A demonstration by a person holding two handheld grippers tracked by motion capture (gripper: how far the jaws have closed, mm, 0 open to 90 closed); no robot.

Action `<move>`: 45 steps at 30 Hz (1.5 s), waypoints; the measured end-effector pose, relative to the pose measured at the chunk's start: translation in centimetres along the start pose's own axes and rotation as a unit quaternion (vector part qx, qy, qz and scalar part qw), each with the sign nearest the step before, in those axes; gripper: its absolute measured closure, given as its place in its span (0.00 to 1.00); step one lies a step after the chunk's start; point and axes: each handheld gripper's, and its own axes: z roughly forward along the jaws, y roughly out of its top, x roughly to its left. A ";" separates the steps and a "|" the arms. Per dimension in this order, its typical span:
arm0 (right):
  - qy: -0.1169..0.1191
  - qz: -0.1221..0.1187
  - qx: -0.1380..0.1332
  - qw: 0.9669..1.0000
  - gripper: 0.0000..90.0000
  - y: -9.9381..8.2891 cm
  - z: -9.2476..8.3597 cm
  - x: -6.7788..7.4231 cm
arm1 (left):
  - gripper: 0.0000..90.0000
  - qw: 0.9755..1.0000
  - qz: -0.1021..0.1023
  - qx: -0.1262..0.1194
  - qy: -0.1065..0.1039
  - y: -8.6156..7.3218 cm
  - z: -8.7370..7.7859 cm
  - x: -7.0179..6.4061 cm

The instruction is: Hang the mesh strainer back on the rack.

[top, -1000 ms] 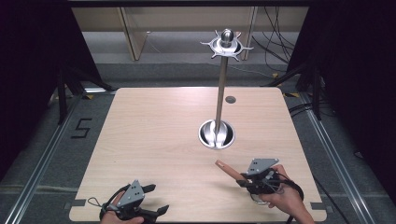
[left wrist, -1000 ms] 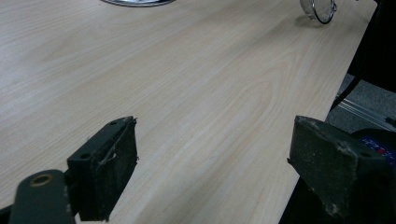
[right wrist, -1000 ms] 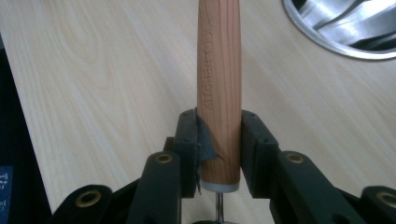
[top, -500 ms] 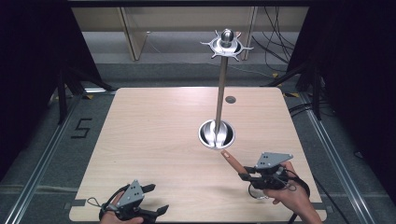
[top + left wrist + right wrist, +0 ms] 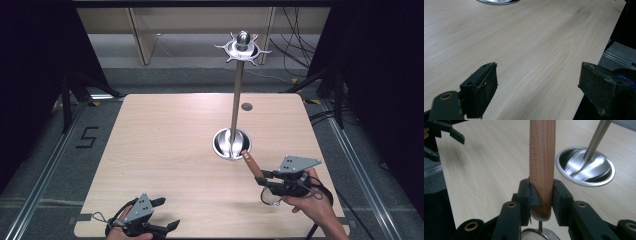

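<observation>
The right tongs [image 5: 541, 195] are clamped on the wooden handle [image 5: 542, 157] of a small strainer, the two black pads pressed against opposite sides of the handle near its lower end. In the right gripper view the handle rises straight up between the pads, the words KITCHEN TOOL being stamped along it, and the wire mesh bowl [image 5: 540, 235] of the strainer is seen just below the pads, at the bottom edge. In the high view the handle [image 5: 252, 164] is held aslant above the bench [image 5: 165, 150], its free tip lying close to the rim of the round steel base [image 5: 231, 143] of a tall stand, whose thin pole [image 5: 236, 95] carries a pronged crown [image 5: 242, 48] at the top. Contact between tip and base cannot be told. The left tongs [image 5: 165, 215] are held apart, with nothing between them, low over the near left corner of the bench, well apart from the strainer. In the left gripper view bare wood is seen between the two pads.
</observation>
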 end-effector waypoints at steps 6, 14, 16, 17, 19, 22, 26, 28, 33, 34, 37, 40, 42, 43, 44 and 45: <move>-0.003 0.009 -0.020 1.000 0.80 1.0 -0.2 -0.7 | 0.16 1.000 -0.002 -0.003 -0.001 0.0 0.1 0.0; 0.004 0.019 -0.060 0.998 0.80 3.1 -0.7 -1.7 | 0.16 1.000 -0.001 -0.001 0.002 0.0 0.1 0.0; -0.002 0.013 -0.077 0.997 0.80 3.9 -0.8 -2.0 | 0.16 1.000 -0.002 -0.001 0.001 0.0 0.1 0.0; -0.006 0.007 -0.089 0.996 0.80 4.2 -0.9 -2.2 | 0.16 1.000 -0.002 -0.001 0.000 0.0 0.1 0.0; 0.003 0.018 -0.090 0.996 0.80 4.7 -1.1 -2.2 | 0.16 1.000 -0.007 -0.004 -0.004 0.0 0.2 -0.1; -0.003 0.008 -0.111 0.994 0.80 5.7 -1.3 -2.6 | 0.16 1.000 -0.006 0.004 0.007 0.0 0.0 0.0; -0.004 0.019 -0.127 0.992 0.80 6.7 -1.3 -2.9 | 0.16 1.000 -0.007 0.004 0.007 0.0 0.0 0.0; -0.001 0.020 -0.128 0.992 0.80 7.1 -1.3 -3.1 | 0.16 1.000 -0.010 0.001 0.004 0.0 0.1 -0.1; -0.006 0.022 -0.143 0.990 0.80 7.9 -1.1 -3.5 | 0.16 1.000 -0.010 0.000 0.003 0.0 0.1 -0.1; -0.006 0.025 -0.140 0.990 0.80 8.1 -1.2 -3.5 | 0.16 1.000 0.000 -0.001 0.000 0.0 0.1 0.0; -0.013 0.034 -0.142 0.989 0.80 8.9 -1.4 -3.7 | 0.16 1.000 -0.007 0.005 0.005 0.0 0.1 0.0; -0.011 0.027 -0.149 0.988 0.80 9.3 -1.4 -3.9 | 0.16 1.000 -0.008 -0.006 -0.003 0.0 0.2 -0.1; -0.012 0.028 -0.151 0.988 0.80 9.8 -1.6 -4.0 | 0.16 1.000 0.007 0.005 0.001 0.1 0.1 0.2; -0.011 0.030 -0.155 0.987 0.80 10.2 -1.7 -4.1 | 0.16 1.000 0.007 0.005 0.001 0.1 0.1 0.2; -0.011 0.030 -0.155 0.987 0.80 10.2 -1.7 -4.1 | 0.16 1.000 -0.005 0.004 -0.003 0.0 0.1 0.0; -0.016 0.023 -0.154 0.988 0.80 10.5 -1.8 -4.2 | 0.16 1.000 -0.009 0.006 0.002 -0.1 0.2 0.0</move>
